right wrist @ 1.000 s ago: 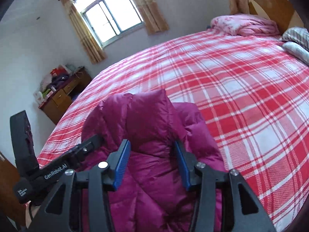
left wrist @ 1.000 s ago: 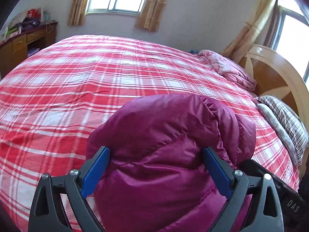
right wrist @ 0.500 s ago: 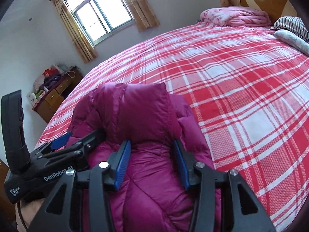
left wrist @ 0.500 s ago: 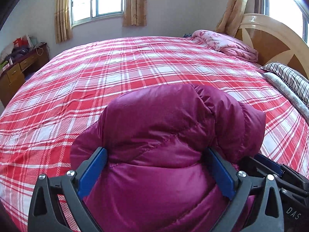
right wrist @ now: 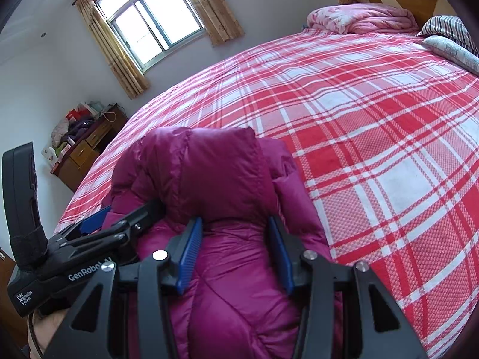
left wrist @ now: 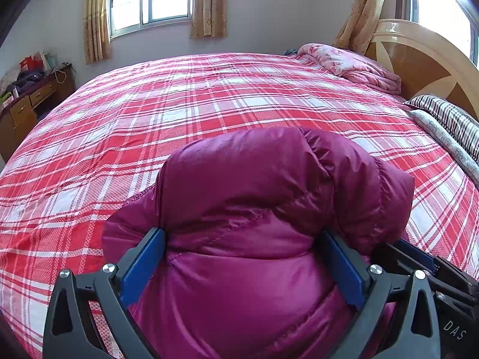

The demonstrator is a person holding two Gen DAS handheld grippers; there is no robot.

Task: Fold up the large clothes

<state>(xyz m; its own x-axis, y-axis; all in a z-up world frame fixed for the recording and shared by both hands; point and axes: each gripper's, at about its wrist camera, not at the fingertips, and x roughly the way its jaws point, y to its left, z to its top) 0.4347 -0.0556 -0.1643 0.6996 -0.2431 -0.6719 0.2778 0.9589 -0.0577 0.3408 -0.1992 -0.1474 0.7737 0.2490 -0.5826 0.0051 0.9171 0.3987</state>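
Both grippers are clamped onto the same magenta puffer jacket (left wrist: 269,203), which is bunched up at the near edge of the bed with its bulk sitting on the red plaid bedspread (left wrist: 209,104). The left gripper (left wrist: 242,257) has its blue pads squeezing a wide, puffy fold, so its jaws stand fairly far apart with fabric filling the whole gap. The right gripper (right wrist: 233,251) pinches a narrower fold just beside it, pads pressed into the quilted material on both sides. The two tools sit right next to each other. Up by the wooden headboard (left wrist: 419,56) there's a folded pink quilt (left wrist: 350,62) and a striped pillow (left wrist: 449,116). A cluttered wooden desk (right wrist: 89,146) stands against the far wall under the window (right wrist: 152,27).
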